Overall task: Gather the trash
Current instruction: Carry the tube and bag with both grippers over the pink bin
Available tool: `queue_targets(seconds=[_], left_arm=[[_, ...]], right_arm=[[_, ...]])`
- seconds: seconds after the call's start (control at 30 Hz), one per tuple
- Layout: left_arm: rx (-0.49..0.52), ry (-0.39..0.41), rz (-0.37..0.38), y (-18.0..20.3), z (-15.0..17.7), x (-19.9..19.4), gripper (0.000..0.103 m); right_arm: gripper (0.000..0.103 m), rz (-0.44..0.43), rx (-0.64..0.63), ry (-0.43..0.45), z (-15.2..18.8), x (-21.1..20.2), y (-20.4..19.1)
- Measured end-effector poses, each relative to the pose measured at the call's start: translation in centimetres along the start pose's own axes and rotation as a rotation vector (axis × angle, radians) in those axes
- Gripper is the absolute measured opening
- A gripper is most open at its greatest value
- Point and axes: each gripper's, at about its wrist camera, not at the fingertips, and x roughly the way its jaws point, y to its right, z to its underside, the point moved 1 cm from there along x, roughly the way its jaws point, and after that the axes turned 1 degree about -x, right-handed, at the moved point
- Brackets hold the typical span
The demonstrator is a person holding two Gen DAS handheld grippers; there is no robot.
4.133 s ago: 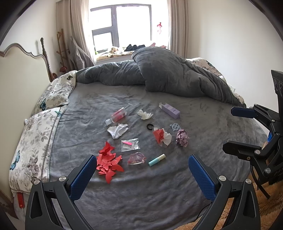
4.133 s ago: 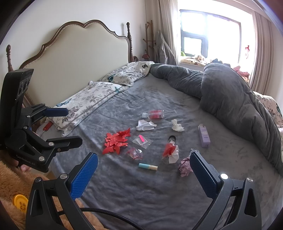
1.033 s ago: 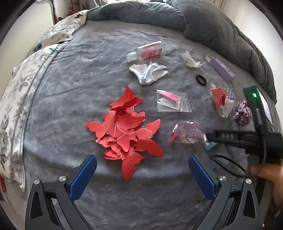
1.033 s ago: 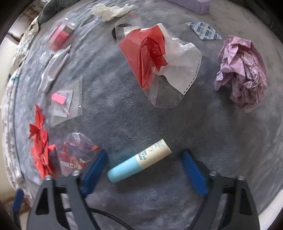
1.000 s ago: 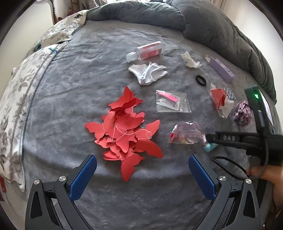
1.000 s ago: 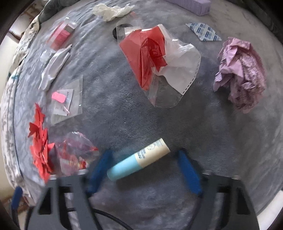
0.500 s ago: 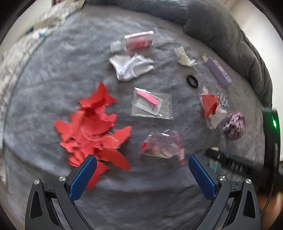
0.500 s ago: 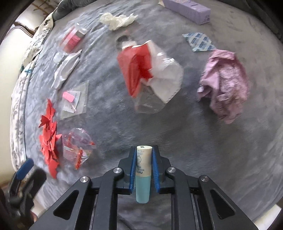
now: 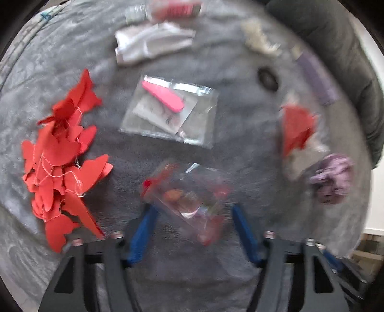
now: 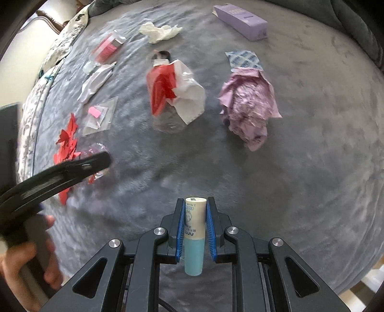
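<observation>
Gripping a blue-and-cream tube [image 10: 194, 230], the right claw [image 10: 195, 206] has its blue pads closed tight on the tube's sides, the tube standing lengthwise between them and lifted clear of the grey bed [image 10: 312, 180]; the left claw [image 9: 192, 213] points down over a crinkled clear wrapper [image 9: 189, 194] with red and orange bits inside; its jaws have just been closing and stand about half open, the wrapper between the blue fingers [image 9: 144, 228], though the blur leaves it unclear whether the pads touch it; a hand [image 10: 26, 264] on that claw's handle shows at the lower left of the right wrist view; left of the wrapper lies a heap of red paper butterflies [image 9: 60, 163] strung on thread; above it a flat clear bag [image 9: 168, 112] with a pink clip inside; farther up, a white rag [image 9: 148, 43] and a small bottle [image 9: 165, 9] with pink contents; to the right, a red-and-white plastic bag [image 10: 175, 91], a crumpled purple paper [image 10: 249, 112] just beside a blue-patterned sachet [image 10: 243, 60], a black hair tie [image 9: 266, 76], a white tissue [image 10: 160, 31] and a lilac box [image 10: 242, 16] near the folded grey duvet [image 9: 340, 60].
</observation>
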Motion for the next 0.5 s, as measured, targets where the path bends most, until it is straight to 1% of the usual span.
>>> queue_targets(seconds=[0.07,0.1,0.13,0.17,0.2,0.23,0.27,0.3,0.4,0.5], left_arm=[[-0.007,0.004,-0.006,0.0,-0.1,0.2,0.059],[-0.018,0.007,-0.004,-0.2,-0.1,0.1,0.051],[-0.025,0.008,-0.009,-0.5,-0.2,0.0,0.046],[-0.037,0.01,-0.003,-0.9,-0.2,-0.2,0.036],[-0.056,0.016,0.011,-1.4,-0.2,-0.4,0.018],[-0.081,0.021,0.035,-1.9,-0.3,-0.6,0.011],[-0.102,0.022,0.055,-2.4,-0.4,-0.8,0.007],[-0.114,0.023,0.07,-2.7,-0.4,-0.9,0.006],[-0.125,0.059,0.101,-3.0,-0.3,-1.9,0.005],[-0.129,0.098,0.151,-3.0,0.0,-3.1,0.004]], right_arm=[[0.017,-0.01,-0.002,0.004,0.1,-0.2,0.1],[0.017,-0.013,-0.004,0.005,-0.1,0.0,-0.4],[0.017,-0.019,-0.006,0.007,-0.1,-0.1,-0.4],[0.017,-0.025,-0.01,0.008,-0.2,-0.1,-0.5],[0.017,-0.031,-0.018,0.007,-0.3,-0.2,-0.6],[0.017,-0.035,-0.023,0.007,-0.2,-0.2,-0.6],[0.017,-0.04,-0.026,0.008,-0.2,-0.3,-0.7],[0.017,-0.046,-0.029,0.006,-0.2,-0.3,-0.8],[0.017,-0.063,-0.045,0.002,-0.1,-0.5,-1.0],[0.017,-0.07,-0.073,0.005,0.0,-0.7,-1.5]])
